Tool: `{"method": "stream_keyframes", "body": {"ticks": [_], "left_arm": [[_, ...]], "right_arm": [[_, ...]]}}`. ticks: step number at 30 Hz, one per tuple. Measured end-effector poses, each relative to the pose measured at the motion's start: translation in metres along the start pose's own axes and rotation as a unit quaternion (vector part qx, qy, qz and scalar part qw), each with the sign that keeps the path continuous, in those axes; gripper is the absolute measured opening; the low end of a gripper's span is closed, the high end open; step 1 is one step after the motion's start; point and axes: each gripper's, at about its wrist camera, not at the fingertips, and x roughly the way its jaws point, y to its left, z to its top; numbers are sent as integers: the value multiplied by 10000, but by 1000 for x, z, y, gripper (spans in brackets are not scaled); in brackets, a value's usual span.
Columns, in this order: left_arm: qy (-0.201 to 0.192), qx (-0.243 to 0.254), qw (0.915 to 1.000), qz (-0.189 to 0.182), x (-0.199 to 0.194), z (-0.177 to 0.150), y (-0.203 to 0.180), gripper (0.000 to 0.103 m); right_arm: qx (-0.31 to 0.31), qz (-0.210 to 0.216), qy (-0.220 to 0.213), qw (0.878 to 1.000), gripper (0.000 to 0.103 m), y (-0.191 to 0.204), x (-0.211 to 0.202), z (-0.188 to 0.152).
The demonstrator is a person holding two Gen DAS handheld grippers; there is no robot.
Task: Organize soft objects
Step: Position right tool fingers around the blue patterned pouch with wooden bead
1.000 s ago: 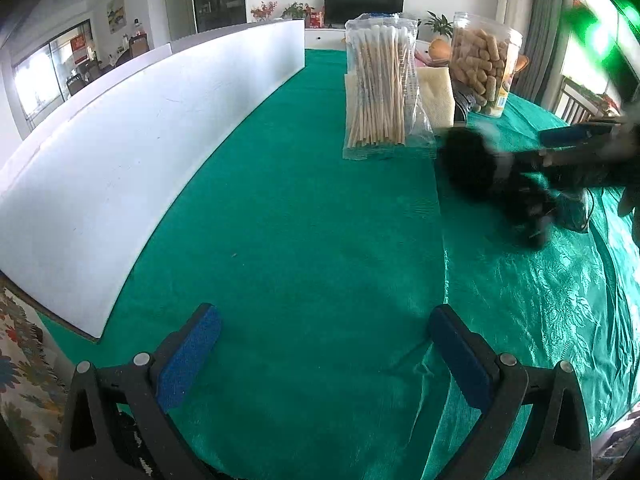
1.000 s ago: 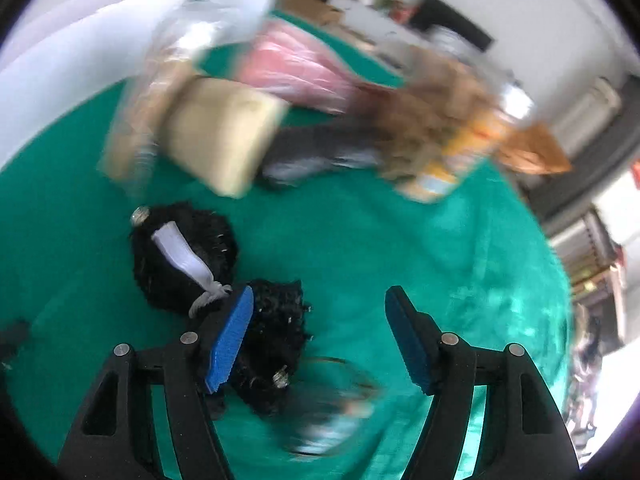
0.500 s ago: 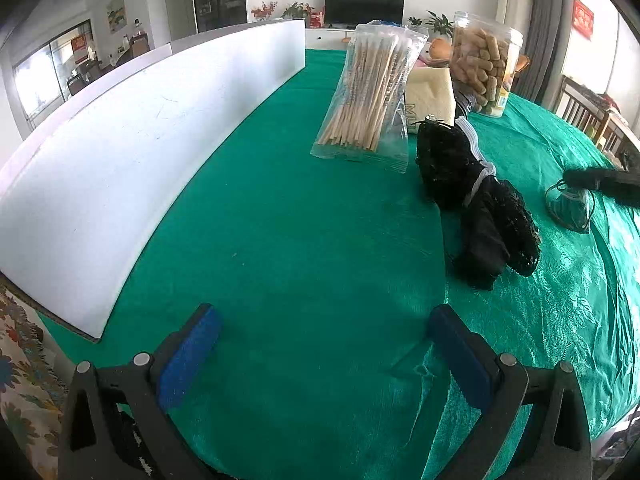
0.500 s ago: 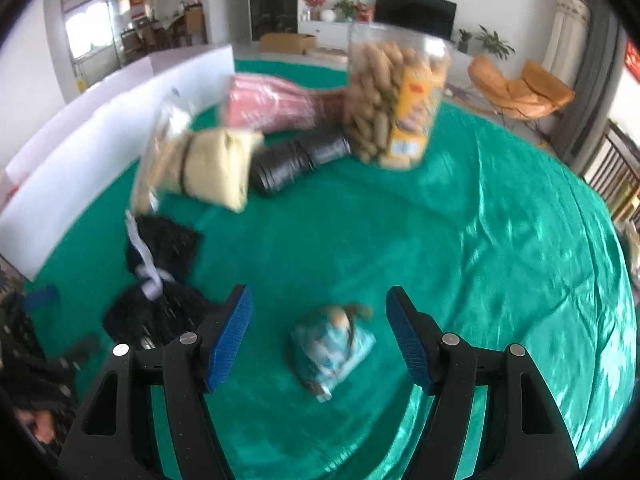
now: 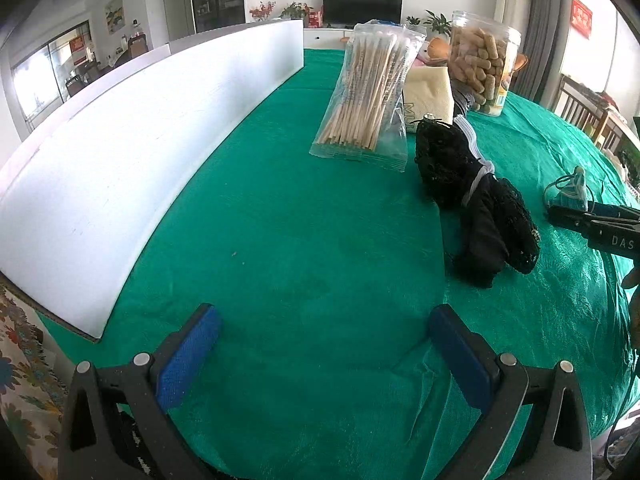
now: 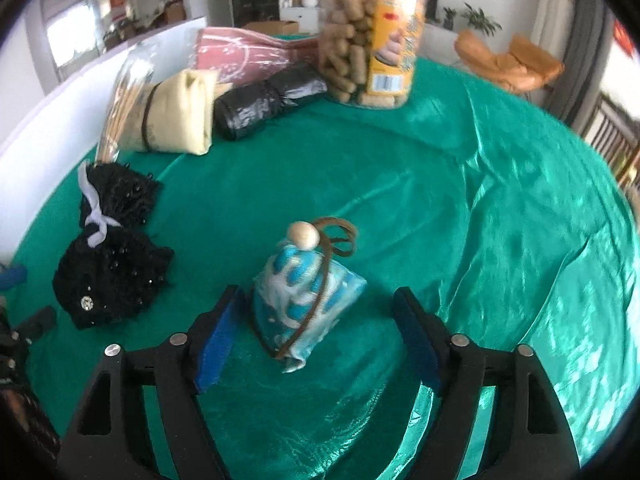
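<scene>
A blue and white cloth pouch (image 6: 308,296) with a bead and brown cord lies on the green tablecloth (image 6: 460,208). My right gripper (image 6: 320,340) is open, its jaws on either side of the pouch, not touching it. A black beaded cloth bundle (image 6: 112,256) tied with a white ribbon lies to the left; it also shows in the left wrist view (image 5: 472,196). My left gripper (image 5: 324,352) is open and empty over bare cloth at the table's near edge. The pouch (image 5: 570,192) shows at the right there.
A bag of wooden sticks (image 5: 372,92), a folded cream cloth (image 6: 180,116), a black rolled bag (image 6: 264,98), a pink packet (image 6: 240,56) and a jar of snacks (image 6: 372,36) stand at the far side. A white board (image 5: 120,148) runs along the left.
My right gripper let go of the black bundle, which now lies on the cloth, swung right and closed in around the blue pouch. The left gripper has not moved.
</scene>
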Motion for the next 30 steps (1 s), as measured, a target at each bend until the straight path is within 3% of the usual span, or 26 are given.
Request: {"method": "stream_keyframes", "body": {"ticks": [6,30], "left_arm": [[-5,0,10000,1,0,0,0,103],[-25,9,10000,4,0,-1,0,103]], "right_arm": [[48,-17,-164,9999,83,-2,-1,-6],[46,-18,-155,9999,86,-3,1,-5]]}}
